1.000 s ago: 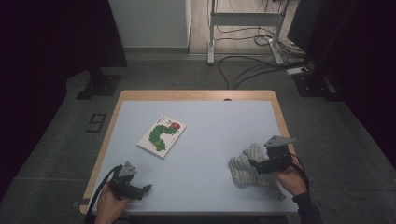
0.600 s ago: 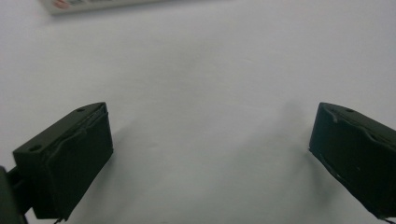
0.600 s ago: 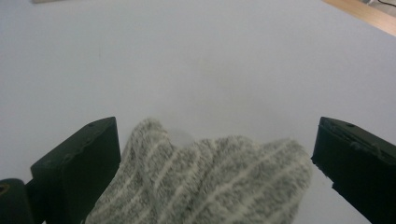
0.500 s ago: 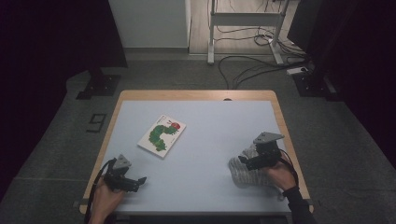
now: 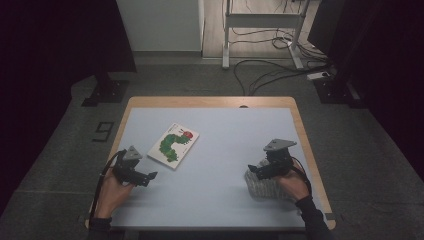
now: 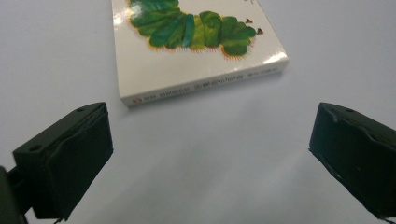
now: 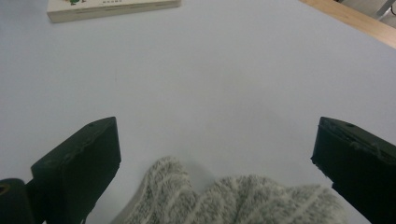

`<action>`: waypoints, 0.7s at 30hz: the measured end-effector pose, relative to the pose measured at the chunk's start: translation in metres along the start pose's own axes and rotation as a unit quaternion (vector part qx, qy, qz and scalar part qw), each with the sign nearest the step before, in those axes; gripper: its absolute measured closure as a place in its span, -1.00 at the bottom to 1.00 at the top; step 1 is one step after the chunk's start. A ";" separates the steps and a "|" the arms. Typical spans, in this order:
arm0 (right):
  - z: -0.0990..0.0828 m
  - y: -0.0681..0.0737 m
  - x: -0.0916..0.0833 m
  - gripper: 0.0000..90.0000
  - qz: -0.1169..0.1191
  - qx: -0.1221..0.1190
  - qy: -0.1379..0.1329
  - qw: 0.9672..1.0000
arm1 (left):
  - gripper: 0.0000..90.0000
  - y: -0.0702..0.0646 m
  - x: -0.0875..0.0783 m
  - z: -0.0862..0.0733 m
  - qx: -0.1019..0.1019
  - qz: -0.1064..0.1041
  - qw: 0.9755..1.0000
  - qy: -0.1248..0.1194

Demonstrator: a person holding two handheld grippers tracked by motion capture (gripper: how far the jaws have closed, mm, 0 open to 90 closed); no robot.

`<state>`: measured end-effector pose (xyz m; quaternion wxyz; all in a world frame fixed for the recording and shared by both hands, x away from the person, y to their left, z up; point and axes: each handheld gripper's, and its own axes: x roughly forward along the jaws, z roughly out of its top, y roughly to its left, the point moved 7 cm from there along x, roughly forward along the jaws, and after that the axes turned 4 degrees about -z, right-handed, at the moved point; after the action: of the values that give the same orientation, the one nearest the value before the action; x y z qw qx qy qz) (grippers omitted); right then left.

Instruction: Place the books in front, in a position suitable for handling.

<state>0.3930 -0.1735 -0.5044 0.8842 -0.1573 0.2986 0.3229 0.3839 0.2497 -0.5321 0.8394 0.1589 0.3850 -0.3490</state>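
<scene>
Right gripper [image 5: 256, 170] open over grey cloth [image 5: 267, 187], book [image 5: 173, 145] apart

Glossy book [image 6: 196, 60], fuzzy knitted cloth [image 7: 233, 198], matt table [image 5: 225, 130]

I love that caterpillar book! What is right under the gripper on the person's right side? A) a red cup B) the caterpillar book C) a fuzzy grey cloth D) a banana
C: the right gripper hangs with its jaws wide open over a fuzzy grey cloth, while the book lies across the table near the left gripper.
</scene>
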 end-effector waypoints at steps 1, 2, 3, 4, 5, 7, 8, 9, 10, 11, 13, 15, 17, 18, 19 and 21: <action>0.001 0.000 0.001 -0.99 0.000 -0.001 -0.002 1.000 | -1.00 0.002 0.001 0.002 0.001 0.001 1.000 0.001; 0.003 0.001 0.002 -0.99 0.000 -0.001 -0.004 1.000 | -1.00 0.003 0.003 0.005 0.002 0.002 1.000 0.003; 0.004 0.002 0.003 -0.99 0.000 0.000 -0.005 1.000 | -1.00 0.005 0.004 0.007 0.004 0.002 1.000 0.007; 0.006 0.002 0.004 -0.99 0.002 -0.001 -0.007 1.000 | -1.00 0.007 0.005 0.009 0.008 0.004 1.000 0.007; 0.007 0.003 0.005 -0.99 0.003 0.000 -0.010 1.000 | -1.00 0.008 0.006 0.012 0.009 0.005 1.000 0.008; 0.010 0.004 0.007 -0.99 0.005 -0.001 -0.011 1.000 | -1.00 0.011 0.008 0.016 0.011 0.004 1.000 0.010; 0.011 0.005 0.009 -0.99 0.005 -0.003 -0.011 1.000 | -1.00 0.013 0.010 0.018 0.012 0.005 1.000 0.013; 0.012 0.006 0.010 -0.99 0.006 -0.004 -0.011 1.000 | -1.00 0.015 0.011 0.020 0.014 0.005 1.000 0.012; 0.014 0.007 0.012 -0.99 0.008 -0.006 -0.012 1.000 | -1.00 0.017 0.013 0.021 0.014 0.005 1.000 0.013; 0.016 0.008 0.014 -0.99 0.009 -0.006 -0.014 1.000 | -1.00 0.019 0.014 0.023 0.014 0.005 1.000 0.013; 0.019 0.010 0.018 -0.99 0.012 -0.007 -0.015 1.000 | -1.00 0.023 0.018 0.027 0.016 0.007 1.000 0.016; 0.022 0.011 0.022 -0.99 0.013 -0.010 -0.016 1.000 | -1.00 0.025 0.021 0.030 0.018 0.007 1.000 0.014; 0.026 0.013 0.026 -0.99 0.015 -0.010 -0.018 1.000 | -1.00 0.028 0.025 0.034 0.016 0.004 1.000 0.016; 0.027 0.013 0.028 -0.99 0.015 -0.009 -0.019 1.000 | -1.00 0.029 0.027 0.035 0.015 0.002 1.000 0.018; 0.028 0.014 0.030 -0.99 0.017 -0.010 -0.019 1.000 | -1.00 0.029 0.029 0.037 0.016 0.000 1.000 0.020; 0.032 0.015 0.035 -0.99 0.018 -0.010 -0.020 1.000 | -1.00 0.031 0.034 0.040 0.019 0.000 1.000 0.020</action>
<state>0.4177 -0.1306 -0.5035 0.8824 -0.1542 0.2803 0.3450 0.4429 0.2346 -0.5313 0.8285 0.1821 0.3947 -0.3531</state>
